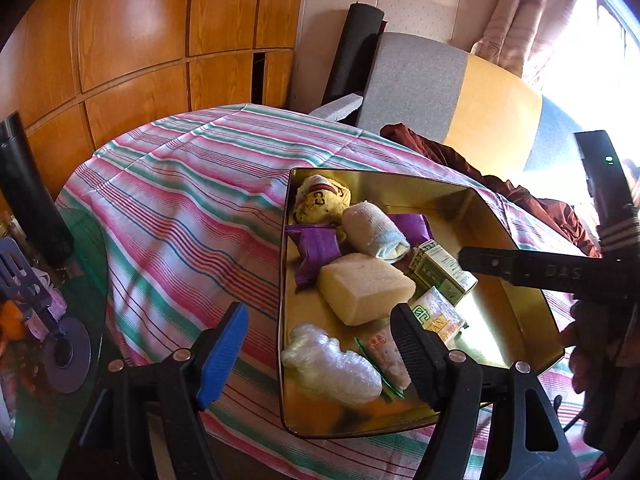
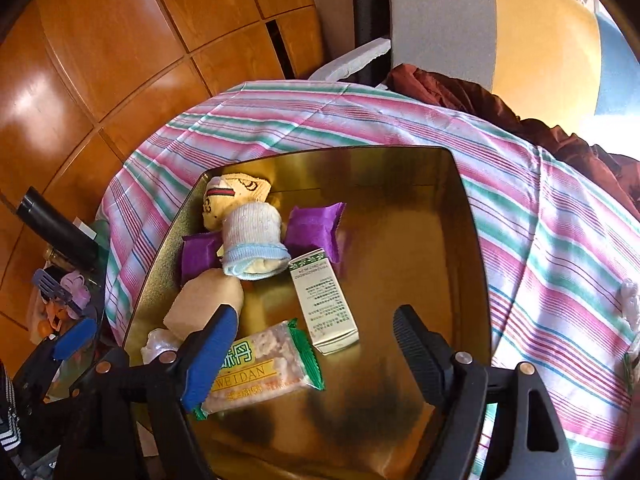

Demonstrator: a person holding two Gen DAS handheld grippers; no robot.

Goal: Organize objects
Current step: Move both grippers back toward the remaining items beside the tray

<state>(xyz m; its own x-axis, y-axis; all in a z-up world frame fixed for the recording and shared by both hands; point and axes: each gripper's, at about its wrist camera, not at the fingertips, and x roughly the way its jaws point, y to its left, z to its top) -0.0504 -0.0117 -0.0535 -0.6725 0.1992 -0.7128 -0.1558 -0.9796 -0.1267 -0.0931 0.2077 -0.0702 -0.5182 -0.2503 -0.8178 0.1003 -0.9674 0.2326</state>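
Observation:
A gold tin [image 1: 516, 240] [image 2: 400, 240] sits on the striped tablecloth [image 1: 180, 200]. It holds a yellow sock bundle [image 1: 322, 200], a rolled grey sock [image 2: 256, 240], purple packets [image 2: 316, 224], a yellow sponge [image 1: 364, 288], a green-and-white box [image 2: 326, 304], a snack packet [image 2: 264, 364] and a clear plastic bag [image 1: 332, 364]. My left gripper [image 1: 320, 356] stands open across the tin's left wall, above the bag, pressing on nothing. My right gripper [image 2: 312, 356] is open just over the snack packet, which lies free on the tin floor.
A dark red cloth [image 1: 520, 200] is heaped at the table's far right, by a grey-and-yellow chair [image 1: 420, 88]. Wooden cabinets [image 1: 140, 40] line the back. A black cylinder [image 1: 28, 200] and small clutter [image 1: 40, 300] stand on a glass surface at the left.

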